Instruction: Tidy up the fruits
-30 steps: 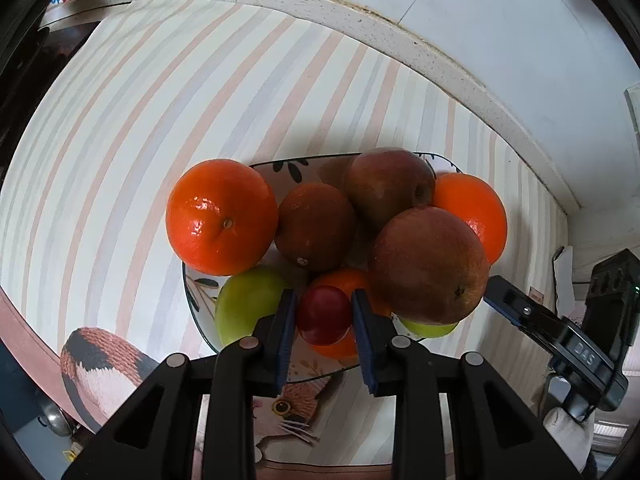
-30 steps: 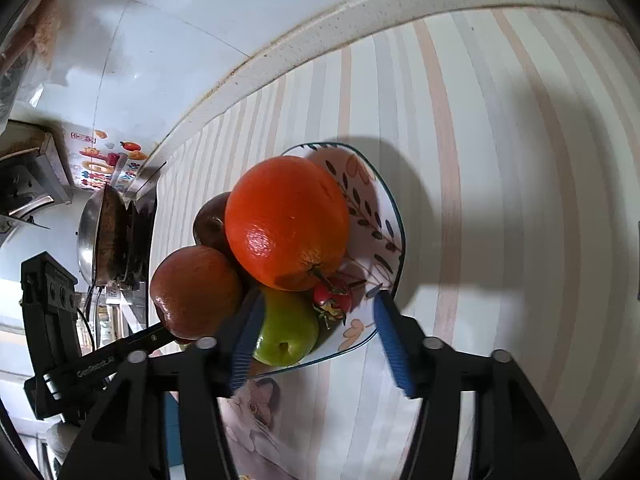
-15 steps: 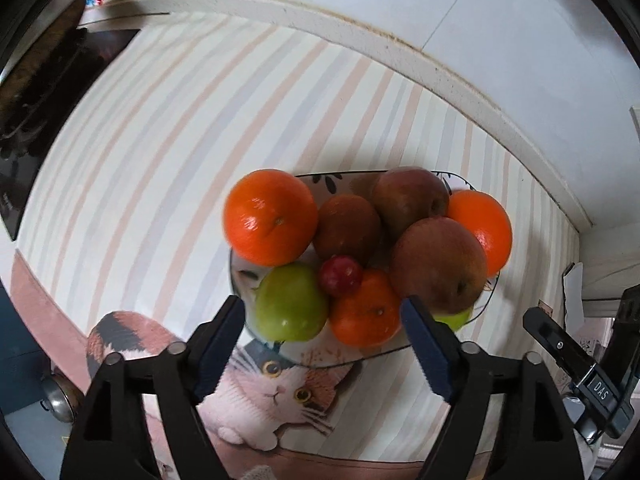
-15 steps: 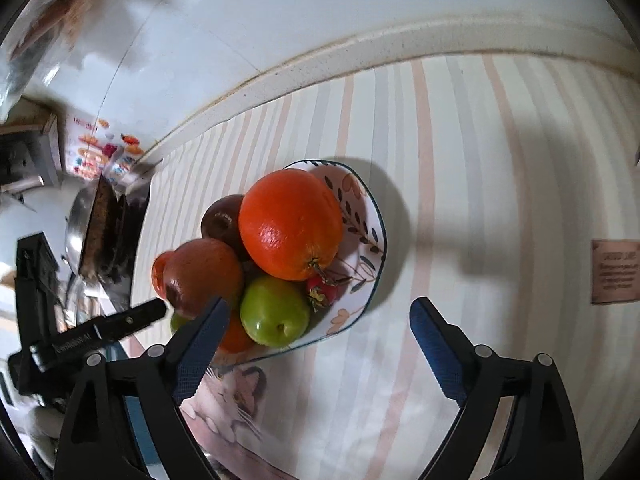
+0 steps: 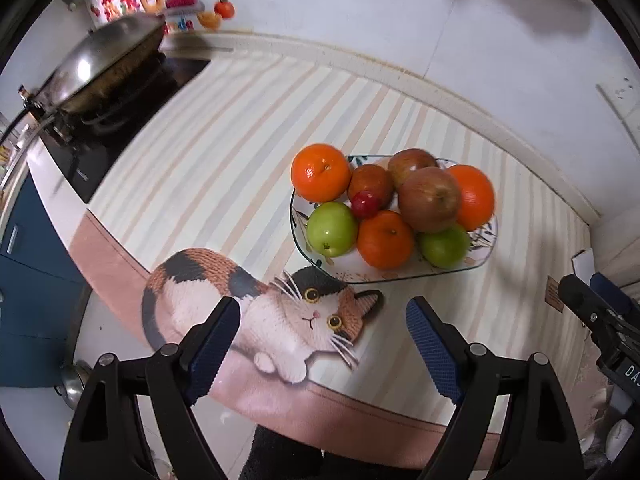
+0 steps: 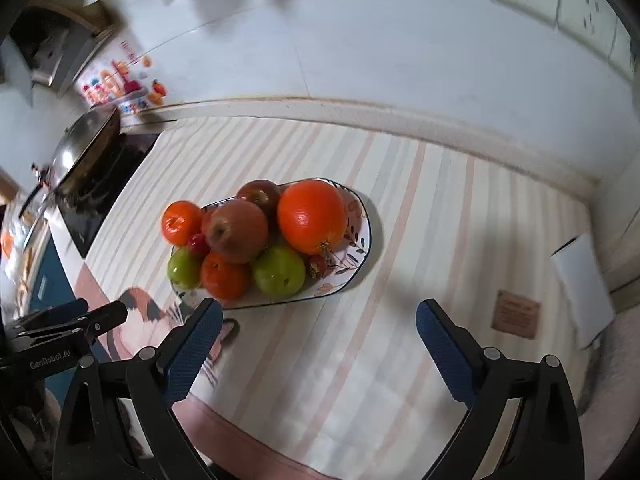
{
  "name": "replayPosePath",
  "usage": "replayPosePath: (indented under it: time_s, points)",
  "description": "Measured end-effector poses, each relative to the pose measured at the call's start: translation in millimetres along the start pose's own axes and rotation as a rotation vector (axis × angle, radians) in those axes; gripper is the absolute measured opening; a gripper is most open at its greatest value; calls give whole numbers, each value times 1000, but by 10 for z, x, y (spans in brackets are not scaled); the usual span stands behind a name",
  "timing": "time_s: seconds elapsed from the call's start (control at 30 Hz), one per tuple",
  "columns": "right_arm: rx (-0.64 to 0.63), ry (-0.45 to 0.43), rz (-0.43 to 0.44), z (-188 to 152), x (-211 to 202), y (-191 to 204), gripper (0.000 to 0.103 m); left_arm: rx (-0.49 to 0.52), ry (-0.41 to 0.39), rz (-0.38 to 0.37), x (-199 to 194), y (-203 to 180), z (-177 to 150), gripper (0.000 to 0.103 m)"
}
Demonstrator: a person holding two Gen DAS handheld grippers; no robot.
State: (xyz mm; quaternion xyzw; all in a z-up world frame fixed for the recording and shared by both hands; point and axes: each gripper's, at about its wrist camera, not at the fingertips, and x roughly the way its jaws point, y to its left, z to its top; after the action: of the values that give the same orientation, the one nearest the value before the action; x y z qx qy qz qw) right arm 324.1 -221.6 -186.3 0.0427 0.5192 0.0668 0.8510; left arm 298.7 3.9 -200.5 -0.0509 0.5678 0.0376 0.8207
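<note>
A leaf-patterned plate (image 5: 486, 240) (image 6: 360, 232) on the striped mat holds a pile of fruit. There are oranges (image 5: 320, 172) (image 6: 311, 216), red apples (image 5: 429, 199) (image 6: 238, 230) and green apples (image 5: 331, 229) (image 6: 278, 270). A small red fruit (image 5: 365, 205) lies among them. My left gripper (image 5: 322, 308) hangs open above the cat picture, well short of the plate, with nothing between its jaws. My right gripper (image 6: 319, 308) is opening wide over the bare mat in front of the plate, also with nothing between its jaws. Each gripper shows at the other view's edge.
A wok (image 5: 108, 56) sits on a black stove at the far left. The cat picture (image 5: 256, 312) lies near the counter's front edge. A white sheet (image 6: 582, 284) and a brown tag (image 6: 516, 314) lie at the right, and the tiled wall runs behind.
My left gripper has let go of the small red fruit, which now rests in the pile. Both grippers have opened wide and drawn up and back from the plate.
</note>
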Motion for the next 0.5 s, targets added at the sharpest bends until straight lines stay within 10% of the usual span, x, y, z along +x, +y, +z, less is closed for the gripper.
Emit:
replayPosePath:
  time_s: [0.5]
  points:
    - [-3,-170,-7,-586,-1496,391,100,63,-225,-31,-1285,-3,-636,85]
